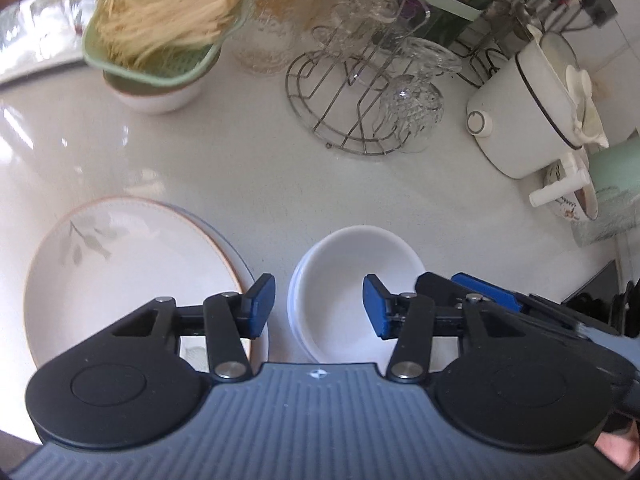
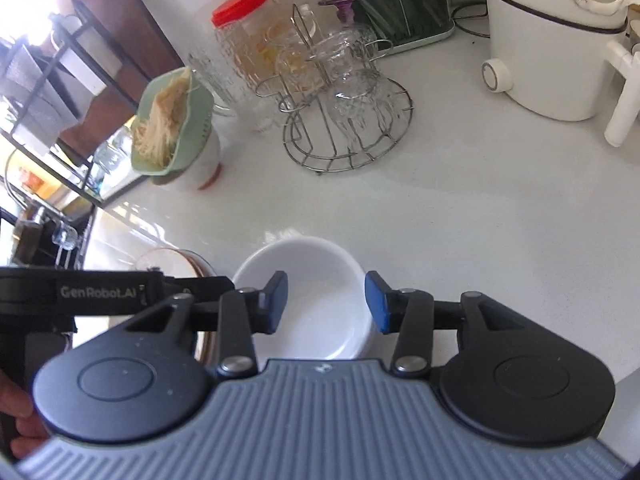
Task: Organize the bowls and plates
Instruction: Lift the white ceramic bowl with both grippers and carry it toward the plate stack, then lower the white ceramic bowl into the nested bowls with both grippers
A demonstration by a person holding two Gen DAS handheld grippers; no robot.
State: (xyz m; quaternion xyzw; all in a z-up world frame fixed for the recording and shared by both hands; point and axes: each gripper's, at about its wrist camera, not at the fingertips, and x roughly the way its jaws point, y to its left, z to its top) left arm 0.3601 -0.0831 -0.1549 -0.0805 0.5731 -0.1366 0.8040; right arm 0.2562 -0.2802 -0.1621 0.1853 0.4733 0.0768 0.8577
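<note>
White ceramic bowls (image 1: 356,280) sit nested just right of the leaf-print plate stack (image 1: 128,276); stacking looks ~done. Left gripper (image 1: 319,306) & right gripper (image 2: 326,302) both apart, holding nothing.

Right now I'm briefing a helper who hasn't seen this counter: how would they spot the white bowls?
On the white countertop, look at the near edge, in front of the round wire glass rack. The white bowls sit nested just right of the leaf-patterned plate. They are plain white, deep and undecorated.
</note>
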